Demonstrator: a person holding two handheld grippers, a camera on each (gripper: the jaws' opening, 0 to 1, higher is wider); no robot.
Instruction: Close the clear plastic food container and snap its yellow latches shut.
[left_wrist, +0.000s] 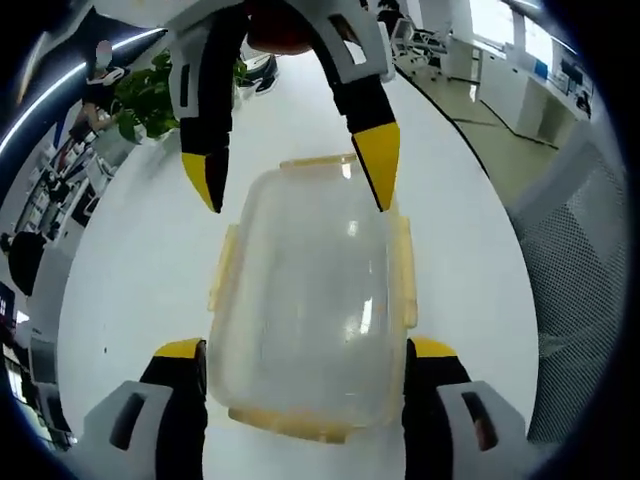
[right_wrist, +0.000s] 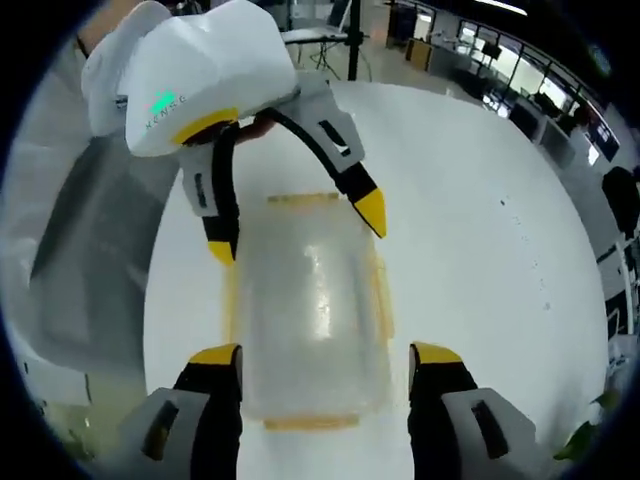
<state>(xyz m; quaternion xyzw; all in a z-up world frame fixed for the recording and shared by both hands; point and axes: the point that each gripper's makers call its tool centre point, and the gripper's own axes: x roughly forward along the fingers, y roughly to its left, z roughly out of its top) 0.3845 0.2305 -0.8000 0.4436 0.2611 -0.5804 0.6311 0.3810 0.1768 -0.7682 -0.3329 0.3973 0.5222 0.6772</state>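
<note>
Clear plastic food container (left_wrist: 305, 310) on white table (left_wrist: 130, 290), mid-surface, lid on. Left hand-held gripper (left_wrist: 305, 365) and right hand-held gripper (right_wrist: 325, 370) wide open, straddling opposite ends, empty. Probably light, slippery, flexing; best pressed at yellow latches (left_wrist: 405, 270).

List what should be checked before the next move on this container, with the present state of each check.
1. Lid lies on the clear container: ok, it covers the top.
2. Yellow latches snapped down: cannot tell; the side ones seem to flare outward.
3. Left claw open and straddling the container's near end: ok.
4. Right claw open at the opposite end: ok.
5. Claws clear of each other: ok, they face one another across the container, apart.
6. White table around the container free of obstacles: ok.
</note>
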